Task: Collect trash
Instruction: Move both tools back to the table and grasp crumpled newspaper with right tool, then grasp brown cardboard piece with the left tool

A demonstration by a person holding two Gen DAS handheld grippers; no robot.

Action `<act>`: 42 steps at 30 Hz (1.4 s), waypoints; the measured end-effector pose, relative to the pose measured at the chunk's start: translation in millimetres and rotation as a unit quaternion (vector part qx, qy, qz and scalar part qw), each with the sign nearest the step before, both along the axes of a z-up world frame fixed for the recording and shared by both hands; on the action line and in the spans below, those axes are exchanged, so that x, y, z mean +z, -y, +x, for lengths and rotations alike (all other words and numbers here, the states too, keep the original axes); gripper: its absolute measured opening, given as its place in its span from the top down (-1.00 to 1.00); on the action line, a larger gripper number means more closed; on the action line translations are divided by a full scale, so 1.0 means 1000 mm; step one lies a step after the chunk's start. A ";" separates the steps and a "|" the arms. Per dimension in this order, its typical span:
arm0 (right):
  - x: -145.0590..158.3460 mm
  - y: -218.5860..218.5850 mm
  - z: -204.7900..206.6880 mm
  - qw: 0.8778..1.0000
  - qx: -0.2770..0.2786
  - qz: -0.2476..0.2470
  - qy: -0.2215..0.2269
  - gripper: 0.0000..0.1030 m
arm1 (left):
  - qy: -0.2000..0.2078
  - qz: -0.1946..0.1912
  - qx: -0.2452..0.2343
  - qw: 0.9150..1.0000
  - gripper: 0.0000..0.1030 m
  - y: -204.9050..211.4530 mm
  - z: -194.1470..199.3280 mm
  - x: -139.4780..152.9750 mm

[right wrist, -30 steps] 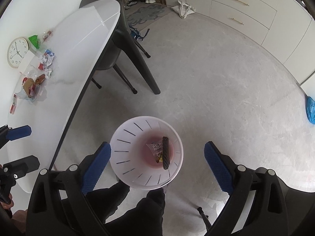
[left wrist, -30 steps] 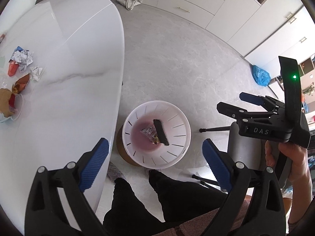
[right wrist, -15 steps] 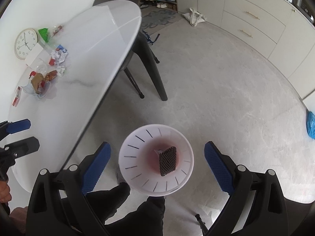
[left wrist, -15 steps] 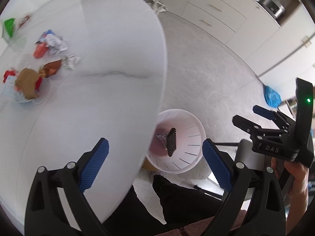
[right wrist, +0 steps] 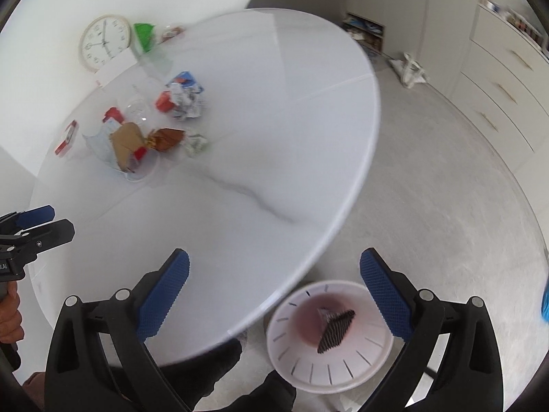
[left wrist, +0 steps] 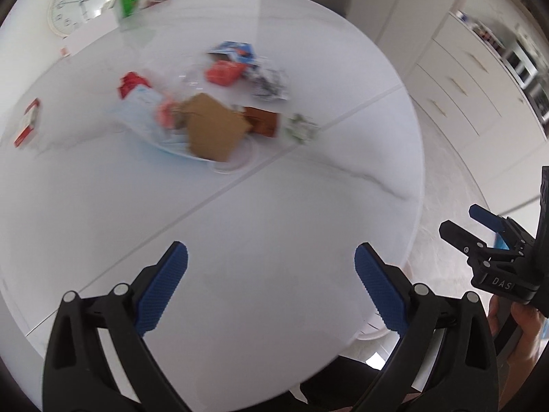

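- Both grippers, left gripper (left wrist: pixel 271 285) and right gripper (right wrist: pixel 274 292), hover empty, jaws apart.
- Two wrappers already lie in the white bin (right wrist: pixel 370 370) on the floor.
- Most trash (right wrist: pixel 164 130) remains near the table's (right wrist: pixel 274 171) far-left edge.

Both wrist views look down from above the near edge of the bench (left wrist: pixel 274 206), facing its far trash pile (left wrist: pixel 212 127). The right view sits further right, past the bench (right wrist: pixel 240 171) rim, taking in the floor bin (right wrist: pixel 329 336).

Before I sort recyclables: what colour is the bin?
White bin, pinkish inside; right wrist view.
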State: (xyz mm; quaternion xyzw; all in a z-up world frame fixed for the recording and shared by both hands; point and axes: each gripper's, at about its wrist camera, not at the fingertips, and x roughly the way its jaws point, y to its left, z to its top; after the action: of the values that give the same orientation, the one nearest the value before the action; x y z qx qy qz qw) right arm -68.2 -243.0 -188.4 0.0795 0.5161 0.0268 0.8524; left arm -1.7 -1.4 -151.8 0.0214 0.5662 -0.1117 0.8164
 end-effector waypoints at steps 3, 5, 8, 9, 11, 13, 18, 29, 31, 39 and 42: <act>-0.004 -0.024 0.035 1.000 0.029 -0.001 0.000 -0.92 | 0.004 -0.002 0.025 1.000 -0.82 -0.022 0.013 0.000; -0.008 -0.038 0.058 0.999 0.044 -0.002 0.000 -0.92 | 0.006 -0.005 0.038 0.999 -0.82 -0.034 0.020 -0.001; -0.016 -0.057 0.090 0.998 0.069 -0.007 0.000 -0.92 | 0.011 -0.010 0.050 0.999 -0.82 -0.047 0.033 -0.002; -0.019 -0.062 0.099 0.997 0.076 -0.009 0.001 -0.92 | 0.012 -0.010 0.051 0.999 -0.82 -0.048 0.037 -0.003; -0.026 -0.073 0.118 0.996 0.092 -0.014 -0.003 -0.92 | 0.015 -0.009 0.051 0.999 -0.82 -0.049 0.045 -0.005; -0.033 -0.083 0.135 0.994 0.106 -0.016 -0.003 -0.87 | 0.019 -0.008 0.049 0.999 -0.82 -0.048 0.055 -0.008; -0.058 -0.101 0.164 0.990 0.138 -0.028 -0.020 -0.28 | 0.018 -0.011 0.053 0.998 -0.82 -0.043 0.080 -0.018; -0.054 -0.080 0.168 0.989 0.144 -0.001 -0.016 0.47 | -0.032 -0.034 0.125 0.991 -0.82 -0.035 0.137 -0.053; -0.048 -0.070 0.165 0.990 0.137 0.008 -0.013 0.47 | -0.042 -0.033 0.141 0.989 -0.82 -0.033 0.147 -0.061; -0.034 -0.047 0.151 0.992 0.125 0.029 -0.010 0.45 | -0.081 -0.047 0.180 0.979 -0.22 -0.029 0.167 -0.083; -0.033 -0.044 0.147 0.992 0.123 0.030 -0.013 0.43 | -0.087 -0.055 0.189 0.977 -0.06 -0.034 0.165 -0.086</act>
State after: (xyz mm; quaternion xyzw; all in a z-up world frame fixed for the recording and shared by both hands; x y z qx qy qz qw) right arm 79.3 -198.5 -221.2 0.0410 0.5315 0.1463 0.8333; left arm 163.3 32.9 -237.7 -0.1406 0.6215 0.0120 0.7706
